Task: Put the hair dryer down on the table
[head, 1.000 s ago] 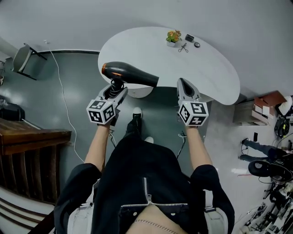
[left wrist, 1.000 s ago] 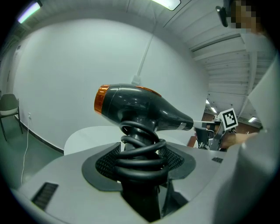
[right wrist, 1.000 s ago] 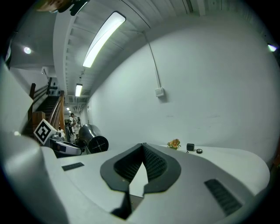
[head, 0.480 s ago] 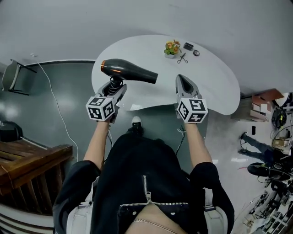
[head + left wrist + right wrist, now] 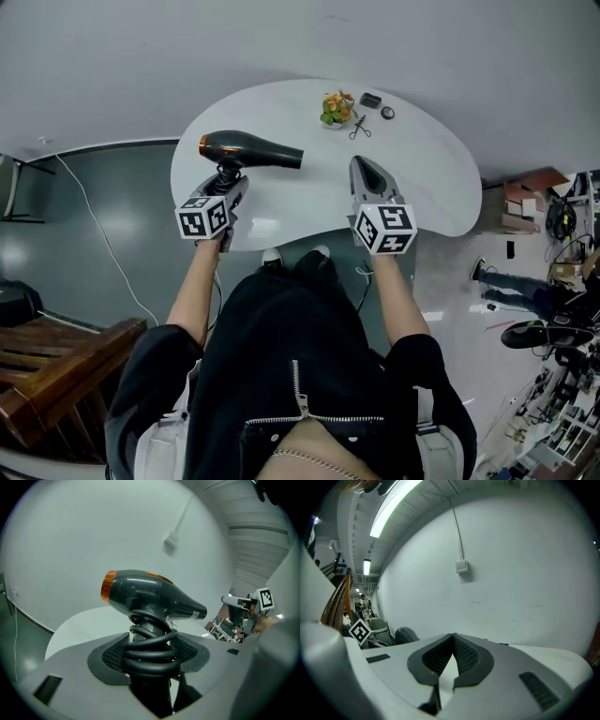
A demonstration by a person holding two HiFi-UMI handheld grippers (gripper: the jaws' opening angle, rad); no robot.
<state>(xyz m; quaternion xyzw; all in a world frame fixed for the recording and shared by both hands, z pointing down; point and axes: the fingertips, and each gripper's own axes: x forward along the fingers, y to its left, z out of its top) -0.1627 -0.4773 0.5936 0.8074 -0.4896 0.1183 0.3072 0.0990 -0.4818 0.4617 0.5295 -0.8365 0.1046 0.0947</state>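
A dark grey hair dryer [image 5: 253,149] with an orange rear ring hangs over the left part of the white table [image 5: 441,178], its nozzle pointing right. My left gripper [image 5: 225,182] is shut on its handle, which has the black cord coiled round it [image 5: 149,649]; the body [image 5: 150,595] stands above the jaws. My right gripper [image 5: 362,171] hovers over the table's near edge, shut with nothing in it; its pads [image 5: 464,654] meet at the tips. The dryer's rear [image 5: 407,634] shows at the left in the right gripper view.
At the table's far side sit a small potted plant [image 5: 333,106], scissors [image 5: 357,128] and two small dark items [image 5: 371,100]. A wooden railing [image 5: 56,352] is at the lower left, and cluttered gear [image 5: 553,328] lies on the floor at the right.
Both grippers and the person have moved forward, so the dryer now hangs over the table's left part rather than at its near edge. Grip states are unchanged.
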